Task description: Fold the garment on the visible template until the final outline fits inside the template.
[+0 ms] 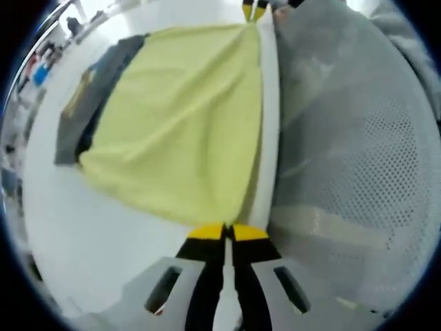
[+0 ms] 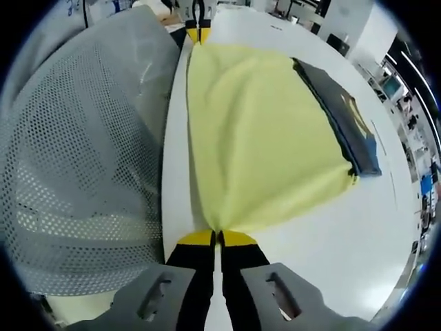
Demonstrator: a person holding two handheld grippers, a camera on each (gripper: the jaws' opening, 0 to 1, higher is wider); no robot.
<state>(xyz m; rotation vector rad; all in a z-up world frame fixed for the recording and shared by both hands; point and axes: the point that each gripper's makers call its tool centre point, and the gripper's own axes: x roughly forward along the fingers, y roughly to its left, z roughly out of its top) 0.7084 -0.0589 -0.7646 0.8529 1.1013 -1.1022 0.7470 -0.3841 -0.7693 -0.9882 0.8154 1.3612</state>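
1. We have both claws pinched shut on the near edge of the yellow garment, one at each corner. In the left gripper view the left claw has its yellow-tipped jaws closed on cloth gathered to a point, and in the right gripper view the right claw does the same at the other corner.

2. Each claw also shows at the far end of the other's view: the right claw at the top of the left gripper view, the left claw at the top of the right gripper view. The edge between them runs fairly straight along the rim of the white bench, which we judge is why we hold both corners: it keeps the hem taut and even for a fold.

3. The garment lies spread on the bench, its far side resting over a dark grey piece with blue and yellow marks. This may be the template, but we cannot tell.

4. Just beyond the bench edge sits a grey mesh chair back, close to the held hem.

5. We judge the fold is only beginning, since the cloth is still broad. Next we would carry the held edge over toward the far side, keeping the corners level.
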